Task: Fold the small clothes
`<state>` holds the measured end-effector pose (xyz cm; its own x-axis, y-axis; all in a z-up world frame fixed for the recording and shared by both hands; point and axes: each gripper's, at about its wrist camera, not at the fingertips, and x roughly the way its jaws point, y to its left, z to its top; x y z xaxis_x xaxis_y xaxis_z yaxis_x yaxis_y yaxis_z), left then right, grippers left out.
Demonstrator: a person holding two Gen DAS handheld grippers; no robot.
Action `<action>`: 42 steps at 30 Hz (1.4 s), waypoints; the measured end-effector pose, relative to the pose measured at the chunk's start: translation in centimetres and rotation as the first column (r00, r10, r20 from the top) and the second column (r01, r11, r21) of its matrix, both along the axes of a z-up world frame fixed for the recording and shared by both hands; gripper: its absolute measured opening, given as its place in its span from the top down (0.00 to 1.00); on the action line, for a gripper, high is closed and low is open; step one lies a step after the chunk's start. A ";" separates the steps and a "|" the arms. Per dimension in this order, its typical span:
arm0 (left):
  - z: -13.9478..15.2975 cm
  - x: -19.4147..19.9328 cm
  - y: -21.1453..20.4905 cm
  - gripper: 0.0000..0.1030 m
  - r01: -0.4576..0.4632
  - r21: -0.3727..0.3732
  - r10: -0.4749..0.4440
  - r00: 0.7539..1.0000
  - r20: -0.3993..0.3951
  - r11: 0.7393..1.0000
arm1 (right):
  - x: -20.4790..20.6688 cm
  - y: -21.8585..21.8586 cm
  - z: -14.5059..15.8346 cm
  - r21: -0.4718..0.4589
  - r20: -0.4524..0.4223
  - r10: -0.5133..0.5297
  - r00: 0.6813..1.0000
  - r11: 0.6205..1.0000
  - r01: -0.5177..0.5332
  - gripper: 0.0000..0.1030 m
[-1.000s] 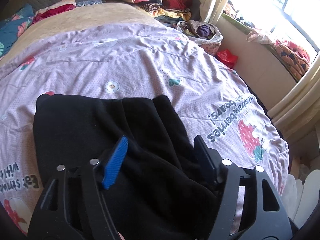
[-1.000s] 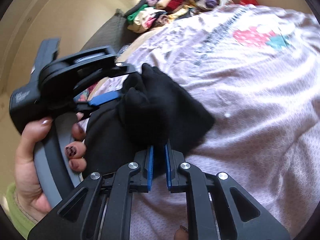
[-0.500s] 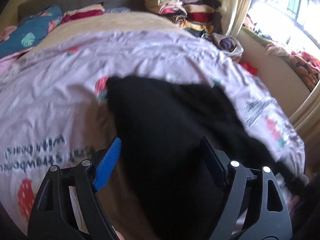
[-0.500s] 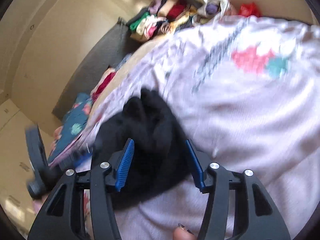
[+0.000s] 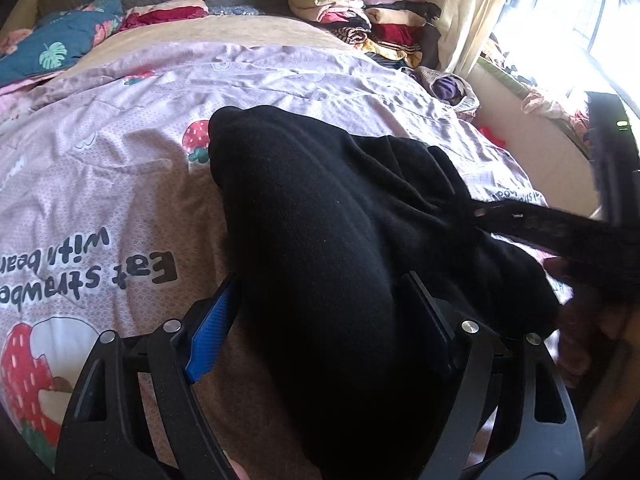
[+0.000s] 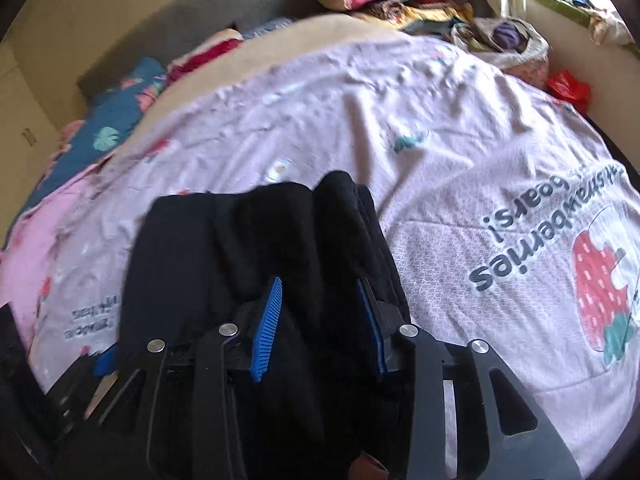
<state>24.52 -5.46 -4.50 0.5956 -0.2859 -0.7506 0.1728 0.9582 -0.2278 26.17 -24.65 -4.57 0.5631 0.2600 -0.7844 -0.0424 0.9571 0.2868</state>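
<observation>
Left wrist, clothes pile [image 5: 360,24], curtain [image 5: 468,12]

A bedroom in a home, lived in and full of laundry.
A bed [image 5: 132,184] fills the room, under a pink strawberry-print bedspread [image 6: 460,168] with a floral pillow [image 5: 52,52] far left. Stacked folded clothes [image 5: 360,24] sit far right by a curtain [image 5: 468,12] and sunlit window [image 5: 580,20].
</observation>
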 end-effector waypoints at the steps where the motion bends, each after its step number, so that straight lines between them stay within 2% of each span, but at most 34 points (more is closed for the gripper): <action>1: 0.0 -0.1 0.0 0.29 0.001 -0.002 -0.001 1.000 0.000 1.000 | 0.0 0.1 -0.2 -0.002 0.000 0.002 1.000 1.000 -0.002 0.72; 4: 0.0 0.0 -0.1 0.29 0.002 -0.003 -0.002 1.000 0.003 1.000 | 0.4 0.4 -0.4 -0.003 0.011 0.016 1.000 1.000 -0.016 0.91; 5: 0.0 0.0 0.0 0.29 0.003 -0.005 -0.003 1.000 0.005 1.000 | 0.2 0.7 0.0 -0.024 0.034 0.024 0.999 0.999 -0.023 0.93; 7: 0.1 0.0 0.1 0.29 0.005 -0.015 -0.005 1.000 -0.001 1.000 | -0.6 0.9 1.2 -0.081 0.106 0.050 0.993 0.996 -0.042 0.94; 12: 0.9 -0.9 -0.4 0.28 0.044 -0.053 -0.045 0.999 -0.005 0.998 | -1.5 -0.7 3.6 -0.134 0.202 0.026 0.979 0.991 0.001 0.95; 15: 0.9 -1.6 -1.6 0.28 0.066 -0.012 -0.066 0.998 0.005 0.998 | -1.1 -1.8 2.4 -0.179 0.176 -0.004 0.984 0.983 0.036 0.97; 18: 0.6 -1.9 -2.1 0.28 0.065 0.012 -0.065 0.998 0.005 0.998 | -0.6 -1.9 -0.1 -0.244 0.121 -0.011 0.993 0.969 0.040 0.97; 20: 0.6 -1.9 -2.1 0.28 0.062 0.017 -0.062 0.998 0.001 0.998 | -0.7 -2.0 -1.3 -0.316 0.110 -0.046 0.993 0.946 0.079 0.97; 21: 0.5 -1.8 -2.0 0.28 0.061 0.018 -0.061 0.998 -0.001 0.998 | -0.7 -2.5 -1.9 -0.316 0.096 -0.067 0.993 0.944 0.094 0.97; 22: 0.5 -1.9 -2.0 0.28 0.061 0.015 -0.061 0.998 -0.005 0.998 | -0.8 -3.4 -2.3 -0.274 0.074 -0.095 0.993 0.955 0.112 0.97; 25: 0.5 -2.1 -2.0 0.28 0.060 0.020 -0.060 0.998 -0.007 0.998 | -1.8 -5.1 -2.0 -0.207 0.093 -0.139 0.986 0.966 0.156 0.95; 27: 0.6 -2.2 -1.9 0.27 0.058 0.018 -0.058 0.998 -0.010 0.998 | -2.7 -5.6 -1.2 -0.173 0.107 -0.143 0.984 0.972 0.160 0.91; 28: 0.6 -2.3 -1.9 0.28 0.057 0.016 -0.057 0.998 -0.011 0.998 | -3.3 -5.9 -0.8 -0.152 0.117 -0.145 0.982 0.975 0.162 0.82; 29: 0.7 -2.4 -1.8 0.28 0.056 0.012 -0.056 0.998 -0.011 0.998 | -4.2 -6.2 0.0 -0.122 0.133 -0.141 0.981 0.980 0.158 0.68; 31: 1.0 -2.8 -1.8 0.27 0.061 0.012 -0.061 0.998 -0.010 0.998 | -5.9 -6.4 1.3 -0.084 0.168 -0.129 0.977 0.986 0.144 0.55; 33: 1.3 -3.3 -1.8 0.27 0.064 0.012 -0.064 0.998 -0.007 0.998 | -7.3 -6.2 2.4 -0.079 0.194 -0.116 0.974 0.988 0.134 0.53; 35: 1.6 -3.7 -1.6 0.24 0.065 0.010 -0.065 0.998 -0.006 0.998 | -9.0 -6.1 3.4 -0.063 0.215 -0.106 0.971 0.991 0.122 0.37; 38: 2.1 -4.3 -1.2 0.24 0.060 0.003 -0.060 0.998 -0.006 0.998 | -11.4 -5.8 4.8 -0.038 0.248 -0.094 0.964 0.994 0.107 0.23; 42: 3.0 -5.2 -0.9 0.20 0.060 0.002 -0.060 0.998 0.005 0.998 | -13.9 -5.3 6.3 -0.035 0.276 -0.079 0.958 0.995 0.092 0.14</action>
